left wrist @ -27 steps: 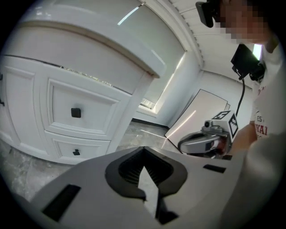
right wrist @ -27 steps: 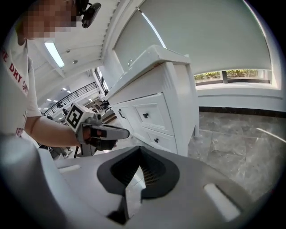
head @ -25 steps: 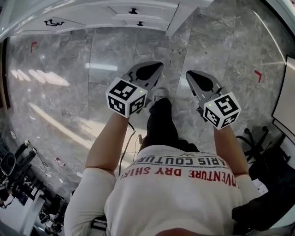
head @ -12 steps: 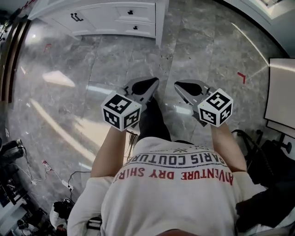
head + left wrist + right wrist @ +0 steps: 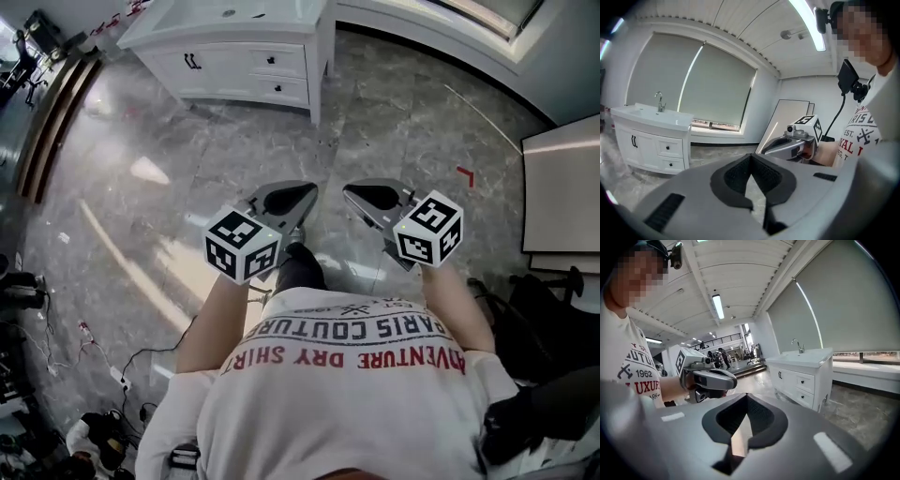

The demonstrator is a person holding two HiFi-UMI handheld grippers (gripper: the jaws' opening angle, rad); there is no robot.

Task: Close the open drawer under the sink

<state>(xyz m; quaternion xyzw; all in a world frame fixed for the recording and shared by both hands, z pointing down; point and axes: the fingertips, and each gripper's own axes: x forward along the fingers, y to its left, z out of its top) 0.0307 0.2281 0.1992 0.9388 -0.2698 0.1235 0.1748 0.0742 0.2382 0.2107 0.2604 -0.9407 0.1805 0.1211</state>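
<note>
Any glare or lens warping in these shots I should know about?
Head view: glare streaks the marble floor, and edges bow. Left gripper view: ceiling light strip blown out, corners dark. Right gripper view: sink cabinet sharp, corners dark.

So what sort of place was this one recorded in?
Probably a staged bathroom set-up in a large hall or studio, not a home: a lone white sink vanity with a faucet stands on open grey marbled floor, with cables and equipment at the edge.

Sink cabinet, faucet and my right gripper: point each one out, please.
sink cabinet (image 5: 246,62), head view, on its white drawer front.
faucet (image 5: 660,104), left gripper view, on its upright stem.
right gripper (image 5: 351,192), head view, at its closed jaw tips.
</note>
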